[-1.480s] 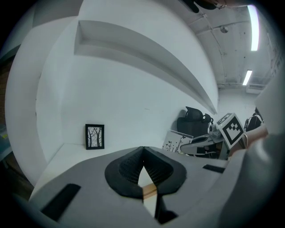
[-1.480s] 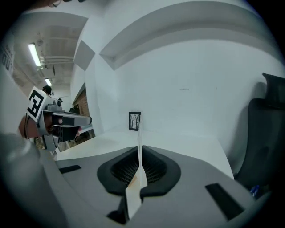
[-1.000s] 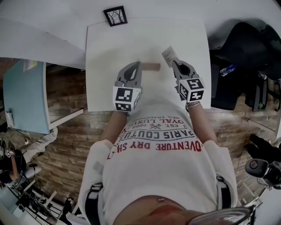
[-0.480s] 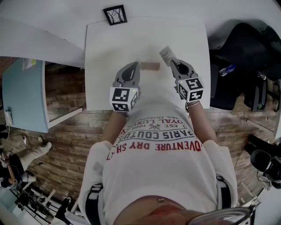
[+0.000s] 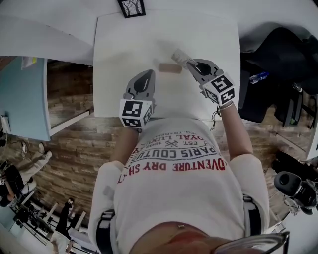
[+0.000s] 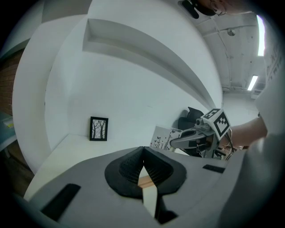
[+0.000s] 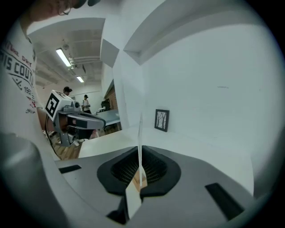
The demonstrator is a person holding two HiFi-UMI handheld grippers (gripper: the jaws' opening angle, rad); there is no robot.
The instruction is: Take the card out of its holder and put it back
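Note:
In the head view a small wooden card holder (image 5: pixel 170 67) lies on the white table (image 5: pixel 124 44). My right gripper (image 5: pixel 189 63) is shut on the white printed card (image 5: pixel 179 55), which it holds tilted just above the holder's right end. The right gripper view shows the card (image 7: pixel 140 133) edge-on, pinched between the pads. My left gripper (image 5: pixel 148 74) is shut with nothing in it, its tips a little left of and nearer than the holder. In the left gripper view the holder (image 6: pixel 145 180) shows through the slit below the left gripper's (image 6: pixel 142 161) tips, with the card (image 6: pixel 165 138) beyond.
A small black picture frame (image 5: pixel 132 7) stands at the table's far edge. To the right of the table is a black chair with bags (image 5: pixel 278 54) and a bottle (image 5: pixel 258 78). A light blue table (image 5: pixel 25 94) stands to the left, over wooden flooring.
My right gripper has swung left and rolled, bringing the card over the holder's right end. My left gripper has drawn back from the holder's left end.

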